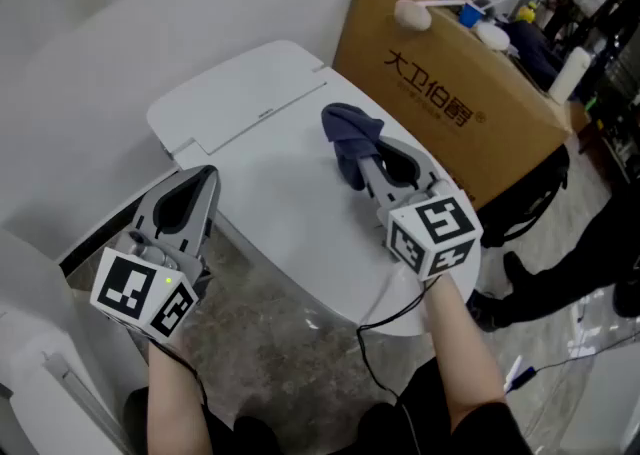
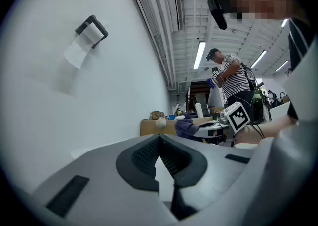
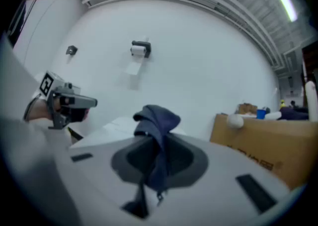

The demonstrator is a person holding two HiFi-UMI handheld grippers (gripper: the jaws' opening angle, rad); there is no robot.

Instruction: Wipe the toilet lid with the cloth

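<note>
The right gripper (image 1: 368, 165) has its two jaws pressed together on the cloth (image 1: 350, 133), a dark blue one. The cloth is pinched between the jaw tips. One bunched part stands up above the tips and a little ahead of them, and a thinner strip hangs down between the jaws toward the gripper body. In the right gripper view the cloth (image 3: 158, 118) covers the middle of the jaw opening.

Under this gripper lies the toilet lid (image 1: 290, 193), white and closed. If the cloth touches the lid or hangs just over it, I cannot tell.

The left gripper (image 1: 205, 175) is to the left of the right one, well apart from it, over the left edge of the lid. Its jaws (image 2: 159, 138) are closed tip against tip and nothing is between them. Ahead of its tips is the flat white tank top (image 1: 240, 93).

Beyond the right gripper and to its right stands a brown cardboard box (image 1: 450, 113) with small things on top, too small to name. On the white wall ahead of both grippers hangs a toilet paper holder (image 3: 140, 48) with a roll. Far ahead of the left gripper stands a person in a striped shirt (image 2: 233, 78).
</note>
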